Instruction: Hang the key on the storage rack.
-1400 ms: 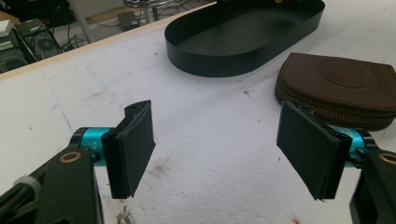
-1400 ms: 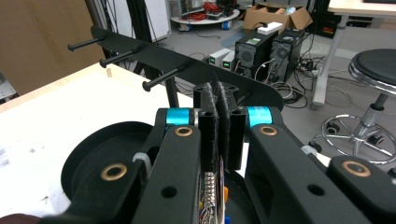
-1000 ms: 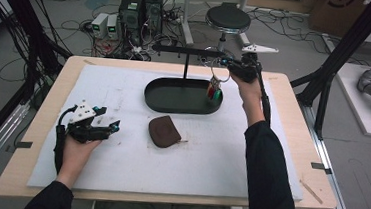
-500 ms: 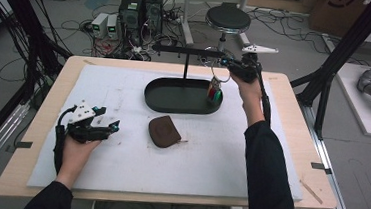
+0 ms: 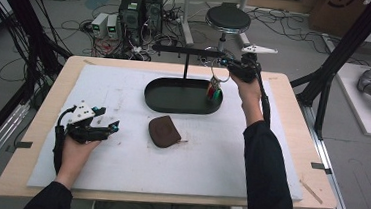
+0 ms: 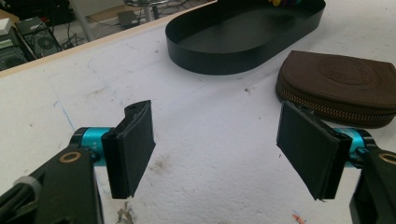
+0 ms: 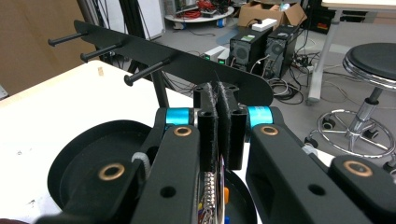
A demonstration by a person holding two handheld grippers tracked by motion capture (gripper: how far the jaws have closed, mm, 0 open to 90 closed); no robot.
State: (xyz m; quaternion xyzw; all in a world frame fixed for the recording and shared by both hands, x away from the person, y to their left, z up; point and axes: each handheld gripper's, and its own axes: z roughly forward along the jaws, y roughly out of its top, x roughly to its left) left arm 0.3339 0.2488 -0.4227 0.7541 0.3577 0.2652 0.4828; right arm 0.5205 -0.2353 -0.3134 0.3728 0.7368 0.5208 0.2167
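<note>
White table mat (image 5: 249, 154); key bunch (image 5: 215, 89) on ring, red-green tags, dangling

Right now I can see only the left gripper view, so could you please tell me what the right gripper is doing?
Observer: The right gripper is shut on a key ring with colourful pieces hanging below it.
Operator: Thank you. Where is it holding that?
Observer: Over the right end of the black tray, close to the rack whose post rises from that tray.
Operator: Does the rack have free pegs?
Observer: Yes, the right gripper view shows three bare pegs sticking out of the rack.
</note>
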